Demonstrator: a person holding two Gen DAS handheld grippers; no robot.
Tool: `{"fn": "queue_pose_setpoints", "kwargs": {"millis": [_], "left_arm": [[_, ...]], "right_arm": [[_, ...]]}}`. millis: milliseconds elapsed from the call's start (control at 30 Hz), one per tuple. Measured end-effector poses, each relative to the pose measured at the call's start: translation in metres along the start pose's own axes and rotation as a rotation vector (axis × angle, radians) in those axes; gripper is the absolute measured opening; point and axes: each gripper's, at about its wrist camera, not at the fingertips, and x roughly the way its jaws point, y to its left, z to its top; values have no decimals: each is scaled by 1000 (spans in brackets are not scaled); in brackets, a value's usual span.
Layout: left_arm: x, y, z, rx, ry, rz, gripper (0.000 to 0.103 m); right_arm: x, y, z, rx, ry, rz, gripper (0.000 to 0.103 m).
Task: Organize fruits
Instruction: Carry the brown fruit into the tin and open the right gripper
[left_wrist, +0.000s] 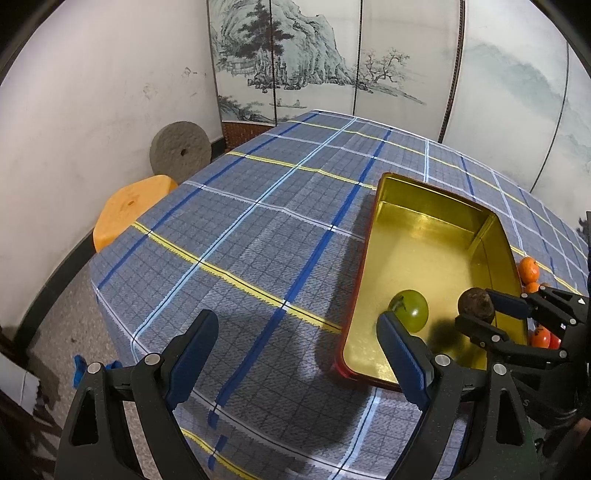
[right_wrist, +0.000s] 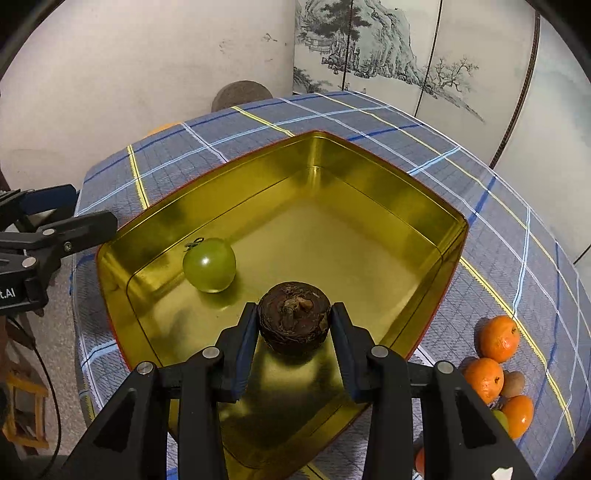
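A gold tin (right_wrist: 388, 173) with a red outside lies open on the plaid tablecloth. Inside it, near the left wall, rests a green round fruit (right_wrist: 209, 264) (left_wrist: 410, 310). My right gripper (right_wrist: 294, 314) is shut on a dark brown, rough fruit (right_wrist: 293, 321) and holds it over the near part of the tin. In the left wrist view the same brown fruit (left_wrist: 476, 306) sits between the right gripper's fingers (left_wrist: 509, 306). My left gripper (left_wrist: 295, 317) stands open over bare cloth just left of the tin, nothing between its jaws. It shows at the left edge as the left gripper (right_wrist: 79, 210).
Several oranges (right_wrist: 498, 338) lie in a pile with a small brown fruit (right_wrist: 513, 384) on the cloth right of the tin. An orange stool (left_wrist: 129, 210) and a round millstone (left_wrist: 181, 151) stand past the table's left edge. A painted folding screen (left_wrist: 332, 55) stands behind.
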Motion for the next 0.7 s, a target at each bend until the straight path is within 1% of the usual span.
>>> {"fn": "queue_pose_setpoints", "kwargs": {"millis": [267, 533, 600, 667, 700], "left_arm": [[0, 0, 0, -2, -3, 4, 88], [-2, 1, -2, -1, 1, 8, 88], [-2, 0, -2, 0, 1, 9, 88], [-2, 1, -2, -1, 2, 6, 88], [-2, 0, -2, -1, 1, 7, 88]], "right_arm": [[4, 6, 0, -20, 15, 1, 37], [5, 7, 0, -13, 22, 13, 38], [4, 6, 1, -8, 20, 23, 42], [1, 6, 2, -2, 9, 24, 53], [-1, 6, 2, 0, 4, 21, 53]]}}
